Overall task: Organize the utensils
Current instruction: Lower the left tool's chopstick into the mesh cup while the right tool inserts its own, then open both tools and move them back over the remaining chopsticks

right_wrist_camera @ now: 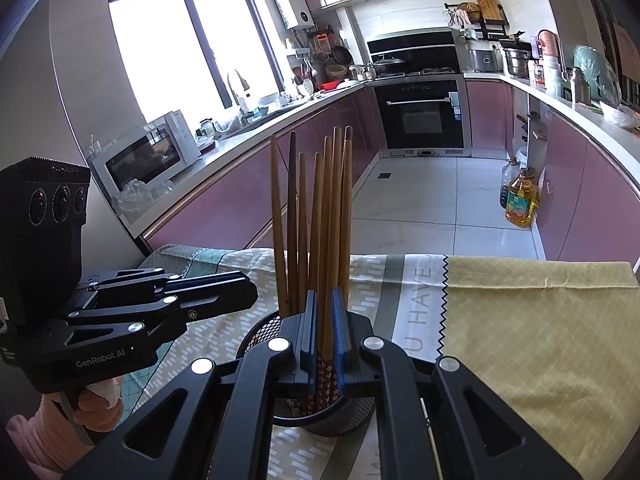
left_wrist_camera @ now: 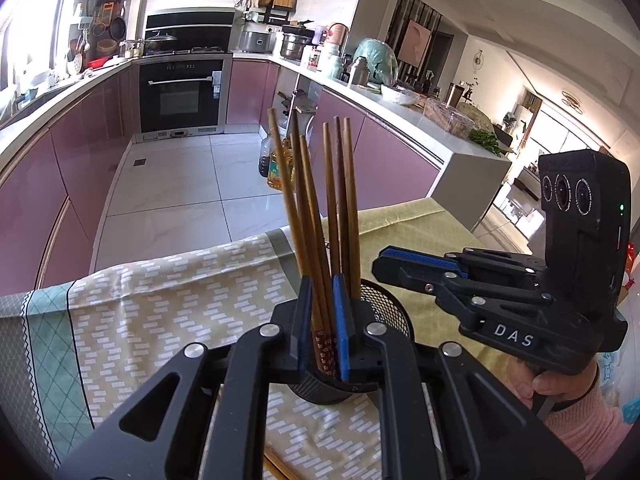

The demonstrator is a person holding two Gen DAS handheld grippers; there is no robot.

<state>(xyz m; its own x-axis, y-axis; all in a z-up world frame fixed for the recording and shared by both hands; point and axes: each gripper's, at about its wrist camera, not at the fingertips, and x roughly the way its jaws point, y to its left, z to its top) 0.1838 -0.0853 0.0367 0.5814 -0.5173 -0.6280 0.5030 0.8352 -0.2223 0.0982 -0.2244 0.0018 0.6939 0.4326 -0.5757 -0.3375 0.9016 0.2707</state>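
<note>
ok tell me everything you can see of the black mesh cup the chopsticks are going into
The black mesh cup is a round holder of what looks like wire mesh with a solid band at the base. It stands upright on the patterned tablecloth. Wooden chopsticks stand in it, thin ends up, fanned apart. The left gripper and right gripper each pinch chopsticks over its mouth, hiding much of its near wall.

Two wrist fisheyes, looking down along their fingers over one table

Each camera is sitting just behind its own hand-held gripper, tilting downward and crowding close to the mesh holder (left_wrist_camera: 384, 312) of chopsticks (left_wrist_camera: 316, 208). The left view is facing the oven (left_wrist_camera: 182, 94) and right counter; the right is facing the window (right_wrist_camera: 188, 52). Both are sharing the holder, the cloth-covered table (right_wrist_camera: 540, 320), and the oven.
</note>
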